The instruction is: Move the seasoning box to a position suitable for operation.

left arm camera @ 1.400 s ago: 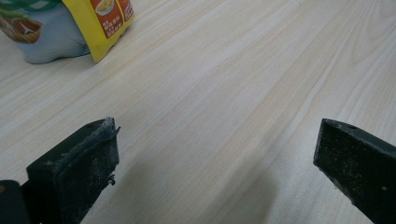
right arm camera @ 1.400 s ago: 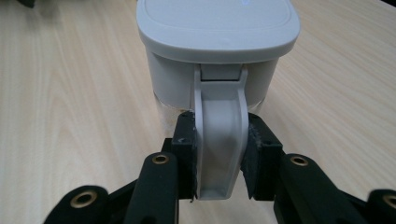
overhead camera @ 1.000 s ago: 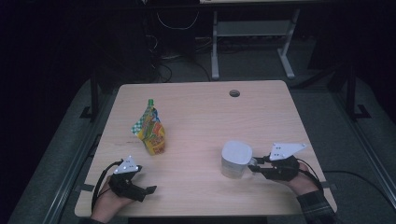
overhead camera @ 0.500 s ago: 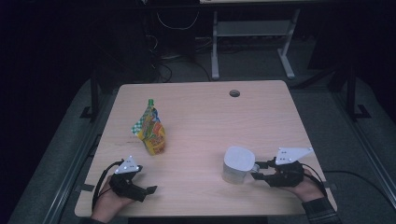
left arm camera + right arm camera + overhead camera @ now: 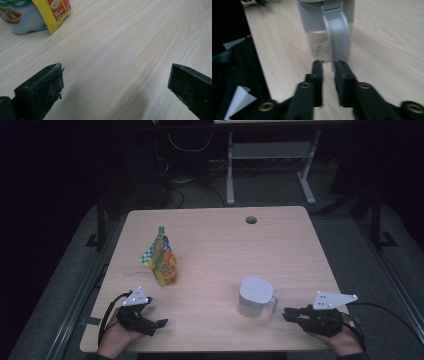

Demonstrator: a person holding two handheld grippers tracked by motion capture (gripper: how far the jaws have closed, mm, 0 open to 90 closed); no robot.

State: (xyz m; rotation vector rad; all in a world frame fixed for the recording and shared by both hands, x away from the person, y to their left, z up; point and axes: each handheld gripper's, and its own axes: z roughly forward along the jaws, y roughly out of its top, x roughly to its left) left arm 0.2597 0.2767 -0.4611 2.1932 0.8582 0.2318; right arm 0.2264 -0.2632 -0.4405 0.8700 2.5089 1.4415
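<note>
While the right gripper is sitting just short of the jug, its jaws are nearly together with nothing between them, having just been closing. Jug is standing upright on the table, handle facing the gripper. Probably light, stiff plastic with a lid, little grainy fill at the bottom; smooth walls likely slippery, so the handle looks like the best hold. Farther from the jug, the left gripper is gaping wide, holding nothing, near the snack pouch.

The surface was overlooked from above; close to it, each hand-held gripper view was aimed low along the same wood
</note>
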